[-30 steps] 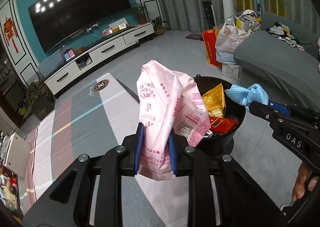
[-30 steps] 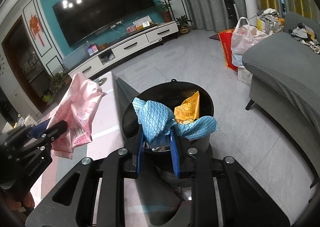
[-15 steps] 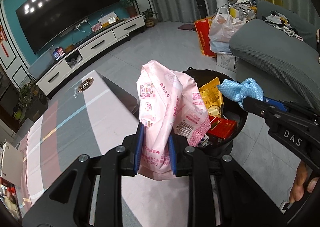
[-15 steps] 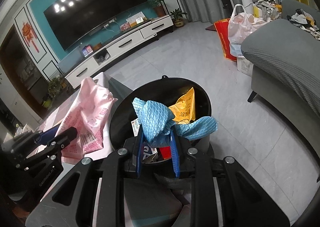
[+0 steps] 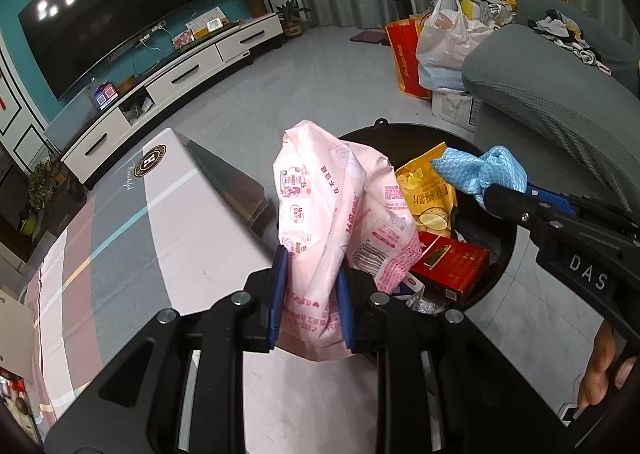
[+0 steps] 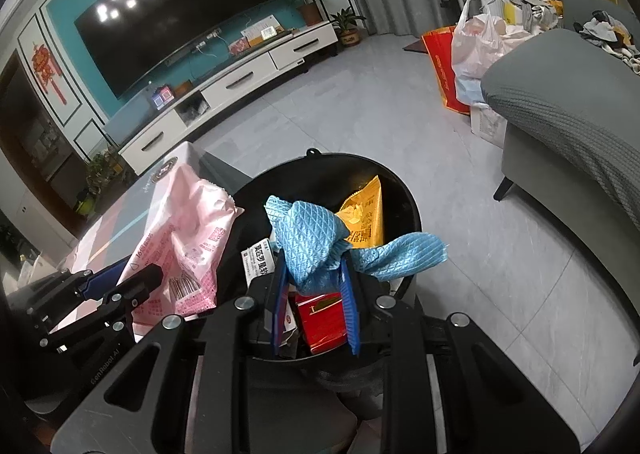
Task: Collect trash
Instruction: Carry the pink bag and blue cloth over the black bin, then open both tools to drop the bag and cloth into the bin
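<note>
Holding a pink bag (image 5: 332, 222), the left gripper (image 5: 310, 294) waits at the bin's (image 5: 496, 286) nine o'clock; the right gripper (image 6: 314, 286) squeezes a blue cloth (image 6: 312, 242) above it. Neither is dropped yet.

We carry 2 matching black plastic grippers. On our left gripper (image 5: 310, 296) each of the 2 fingers wears a blue ribbed pad (image 5: 278, 294), and the angular frame behind has cut-out openings and 4 round silver screws (image 5: 242, 299). Our right gripper (image 6: 316, 304) looks the same from its own camera. Seen side-on, it bears white "DAS" lettering, while the left shows faint "GenRobot.AI" text. Bare fingertips (image 5: 600, 378) show at its handle.
</note>
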A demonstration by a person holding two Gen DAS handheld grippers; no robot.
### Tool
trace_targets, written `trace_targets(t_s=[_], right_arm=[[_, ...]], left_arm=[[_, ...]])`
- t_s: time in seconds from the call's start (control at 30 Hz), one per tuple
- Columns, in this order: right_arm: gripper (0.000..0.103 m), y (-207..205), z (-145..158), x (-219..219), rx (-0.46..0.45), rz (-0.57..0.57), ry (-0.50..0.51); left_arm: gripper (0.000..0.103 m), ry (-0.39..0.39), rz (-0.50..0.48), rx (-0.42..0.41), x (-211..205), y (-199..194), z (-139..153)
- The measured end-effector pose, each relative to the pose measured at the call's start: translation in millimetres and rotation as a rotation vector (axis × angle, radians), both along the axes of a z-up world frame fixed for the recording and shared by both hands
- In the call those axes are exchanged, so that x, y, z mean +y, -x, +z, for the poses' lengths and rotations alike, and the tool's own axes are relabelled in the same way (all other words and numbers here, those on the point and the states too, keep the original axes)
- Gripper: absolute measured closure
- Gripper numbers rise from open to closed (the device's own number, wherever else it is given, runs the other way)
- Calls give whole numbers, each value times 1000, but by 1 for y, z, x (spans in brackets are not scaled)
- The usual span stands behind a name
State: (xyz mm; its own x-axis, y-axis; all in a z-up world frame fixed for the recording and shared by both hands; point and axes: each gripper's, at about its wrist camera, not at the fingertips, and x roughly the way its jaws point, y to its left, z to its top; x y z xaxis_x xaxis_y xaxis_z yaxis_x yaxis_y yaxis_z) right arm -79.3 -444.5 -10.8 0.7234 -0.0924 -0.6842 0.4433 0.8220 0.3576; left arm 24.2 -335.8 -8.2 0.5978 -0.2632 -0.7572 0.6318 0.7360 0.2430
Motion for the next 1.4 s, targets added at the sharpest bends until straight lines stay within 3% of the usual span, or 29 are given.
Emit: trace_targets(t_s=[0.67,1.4], right_arm=[[78,-22,-22,-11,65,1,-24],[75,-28,-28,-11,90,-11,-22]], left_arm=[[80,-48,5,57,-16,-23,-28],[74,-68,4,66,-19,-28,-36]])
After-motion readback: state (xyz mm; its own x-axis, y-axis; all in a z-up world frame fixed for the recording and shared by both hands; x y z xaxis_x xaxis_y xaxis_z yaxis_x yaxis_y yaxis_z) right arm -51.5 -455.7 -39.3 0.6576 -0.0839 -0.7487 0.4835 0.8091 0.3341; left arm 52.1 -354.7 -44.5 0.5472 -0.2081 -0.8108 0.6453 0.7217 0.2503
